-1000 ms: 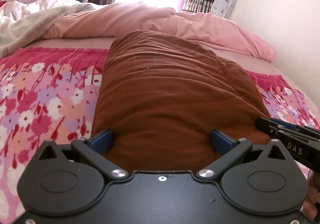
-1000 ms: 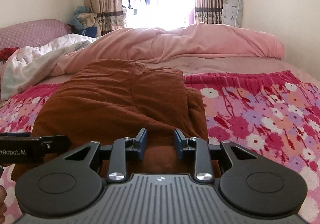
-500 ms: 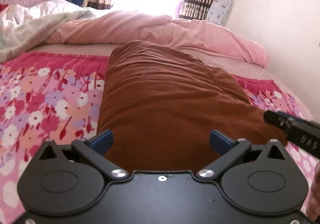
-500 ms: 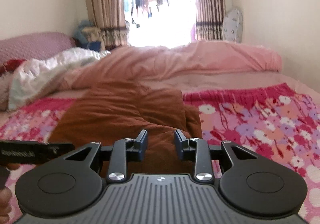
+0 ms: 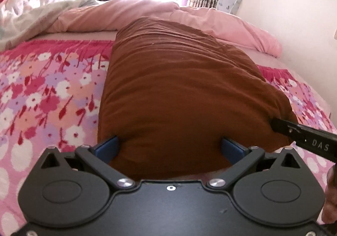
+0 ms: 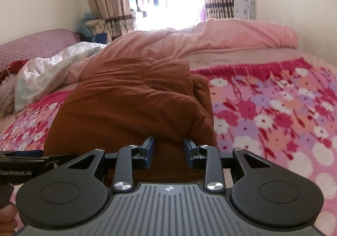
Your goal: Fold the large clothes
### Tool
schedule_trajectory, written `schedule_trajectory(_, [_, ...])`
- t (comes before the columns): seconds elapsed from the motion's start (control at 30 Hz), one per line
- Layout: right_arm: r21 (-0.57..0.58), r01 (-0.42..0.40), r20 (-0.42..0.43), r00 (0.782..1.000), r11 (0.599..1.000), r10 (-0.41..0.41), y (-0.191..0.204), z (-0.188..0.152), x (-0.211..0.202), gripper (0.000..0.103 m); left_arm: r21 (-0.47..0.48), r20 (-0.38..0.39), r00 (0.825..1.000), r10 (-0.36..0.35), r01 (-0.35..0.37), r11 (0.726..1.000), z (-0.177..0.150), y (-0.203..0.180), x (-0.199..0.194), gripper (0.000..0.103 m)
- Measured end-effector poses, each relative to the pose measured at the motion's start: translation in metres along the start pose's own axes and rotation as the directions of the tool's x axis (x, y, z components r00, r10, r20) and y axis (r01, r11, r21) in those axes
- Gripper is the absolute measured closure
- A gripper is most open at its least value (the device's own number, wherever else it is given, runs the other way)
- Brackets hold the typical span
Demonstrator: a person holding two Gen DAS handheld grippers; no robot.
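We have the brown garment [image 5: 185,92] lying lengthwise on the floral blanket [image 5: 48,92], its far end reaching toward the pink duvet [image 5: 147,14] heaped by the window. It already looks folded into a thick, padded bundle, and its near edge sits right at our two tools.

Our left gripper [image 5: 169,147] stands wide, with a broad swell of the near edge bulging between its blue pads [image 5: 106,147]. We cannot tell whether those pads press the cloth or merely flank it. Our right gripper [image 6: 169,147] is set narrow, and brown fabric fills the gap between its pads [image 6: 150,149]; it reads to us as a pinch on the near right corner, where a loose flap overlaps the body of the bundle.

We judge the step in hand to be carrying this near edge over toward the far end for another fold. To do it well we want both layers caught on each side, not only the top one, so nothing slides out underneath. We should lift the two sides together and level, keeping the edge taut between them, then lay it square on the far edge. The padded fabric will likely spring back, so a press along the crease should follow.
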State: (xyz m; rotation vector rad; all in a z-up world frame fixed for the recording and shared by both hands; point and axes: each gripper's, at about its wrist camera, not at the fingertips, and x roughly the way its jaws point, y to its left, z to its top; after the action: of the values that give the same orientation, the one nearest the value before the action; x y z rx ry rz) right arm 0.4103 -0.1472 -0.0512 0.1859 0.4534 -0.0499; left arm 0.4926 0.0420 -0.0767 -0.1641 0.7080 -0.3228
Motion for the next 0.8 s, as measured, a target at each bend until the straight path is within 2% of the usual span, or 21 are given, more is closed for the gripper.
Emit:
schedule_trajectory(0.43, [-0.003,0.012,-0.003,1.000,1.000,-0.012,0.002,-0.009,0.002,0.066,0.035,-0.002,1.000,0.020,-0.019,0.999,-0.003,-0.003,0.003,0.000])
schedule_trajectory(0.63, [-0.009,0.012,0.018,1.000,1.000,-0.012,0.004,0.001,-0.015,0.066,-0.009,0.035,0.999,-0.018,0.018,1.000,0.021,0.000,-0.022,0.000])
schedule_trajectory(0.8, [-0.018,0.001,0.074,0.997,1.000,0.000,0.010,0.023,-0.025,0.066,0.000,0.086,0.996,0.003,-0.003,1.000,0.054,-0.001,-0.025,0.000])
